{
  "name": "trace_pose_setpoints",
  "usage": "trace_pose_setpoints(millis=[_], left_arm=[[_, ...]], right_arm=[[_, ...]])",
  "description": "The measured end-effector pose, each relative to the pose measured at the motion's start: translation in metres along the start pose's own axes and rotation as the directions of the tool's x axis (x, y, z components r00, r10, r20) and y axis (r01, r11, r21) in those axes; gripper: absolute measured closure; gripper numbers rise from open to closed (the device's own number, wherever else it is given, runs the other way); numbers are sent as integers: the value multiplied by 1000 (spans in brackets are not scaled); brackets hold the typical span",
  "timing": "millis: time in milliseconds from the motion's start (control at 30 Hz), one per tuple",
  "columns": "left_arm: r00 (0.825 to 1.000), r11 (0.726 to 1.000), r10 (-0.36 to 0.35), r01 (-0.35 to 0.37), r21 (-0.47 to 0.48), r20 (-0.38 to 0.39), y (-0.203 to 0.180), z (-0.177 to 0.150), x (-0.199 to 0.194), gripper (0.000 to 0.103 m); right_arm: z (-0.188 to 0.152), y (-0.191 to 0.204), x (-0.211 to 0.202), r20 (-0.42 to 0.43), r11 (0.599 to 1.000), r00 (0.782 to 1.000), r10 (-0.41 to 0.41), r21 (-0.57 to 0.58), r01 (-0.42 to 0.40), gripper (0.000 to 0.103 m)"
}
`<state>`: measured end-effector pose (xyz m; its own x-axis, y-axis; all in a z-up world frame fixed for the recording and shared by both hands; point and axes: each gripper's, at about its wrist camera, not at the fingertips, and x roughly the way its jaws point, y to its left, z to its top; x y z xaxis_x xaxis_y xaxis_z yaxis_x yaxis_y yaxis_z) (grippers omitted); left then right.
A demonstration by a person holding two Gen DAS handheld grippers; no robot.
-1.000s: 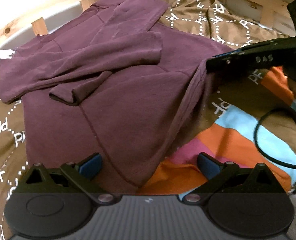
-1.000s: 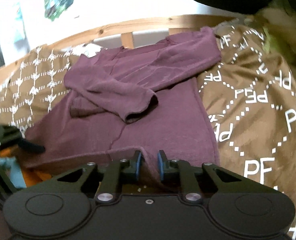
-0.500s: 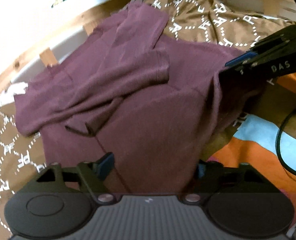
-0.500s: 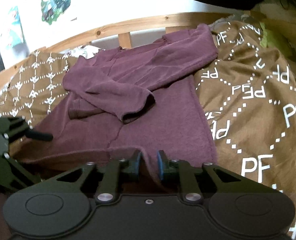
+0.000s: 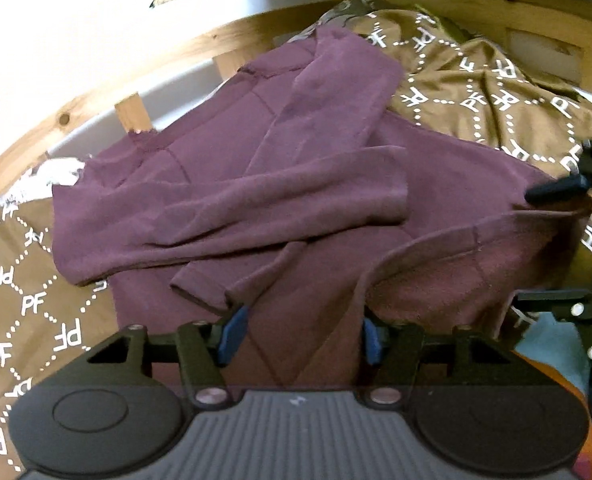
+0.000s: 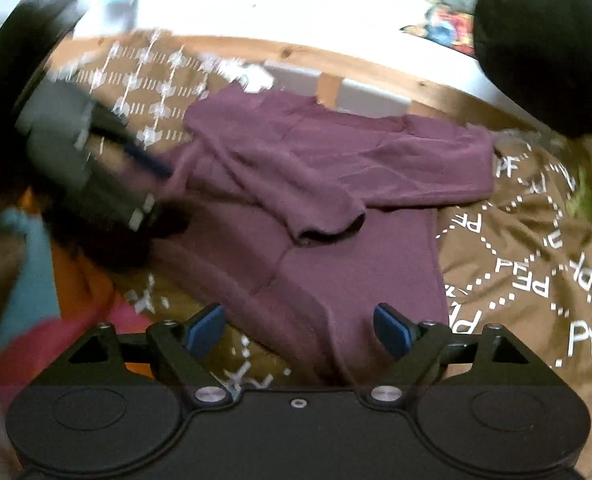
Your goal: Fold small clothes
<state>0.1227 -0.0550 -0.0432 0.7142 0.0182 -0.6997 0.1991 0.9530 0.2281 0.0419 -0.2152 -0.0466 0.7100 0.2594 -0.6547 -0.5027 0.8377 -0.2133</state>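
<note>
Both tools spread wide with nothing pinched, left tool right over the near hem of the soft purple long-sleeved top on the brown patterned bed cover, body stretching away, right tool beside.

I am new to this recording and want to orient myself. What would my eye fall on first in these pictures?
First, the maroon long-sleeved top spread on the brown patterned blanket, its sleeves folded across its body. Next, the open blue-tipped left tongs close over its bottom hem, and the right tongs, also open, over the hem at the other side. Behind the top runs a wooden bed rail.
</note>
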Motion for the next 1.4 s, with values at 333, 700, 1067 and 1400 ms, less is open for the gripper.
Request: trace_pose_setpoints(millis=[333,700,1067,1400], left_arm=[[997,998,-63,63,-19,43,4,-7,-11,20],[985,974,-170,161,161,43,-30,-28,-26,11],[999,937,-35,36,347,-9,-59,-55,-23,17],[1000,919,6,-5,395,-2,-60,-67,-23,49]], right_arm=[[-4,3,11,-11,999,999,-30,-42,30,86],[-2,-16,17,-21,995,999,-32,89,34,90],[-3,-18,20,-28,993,999,-22,116,25,90],[-2,-19,18,-26,992,999,-19,125,22,89]])
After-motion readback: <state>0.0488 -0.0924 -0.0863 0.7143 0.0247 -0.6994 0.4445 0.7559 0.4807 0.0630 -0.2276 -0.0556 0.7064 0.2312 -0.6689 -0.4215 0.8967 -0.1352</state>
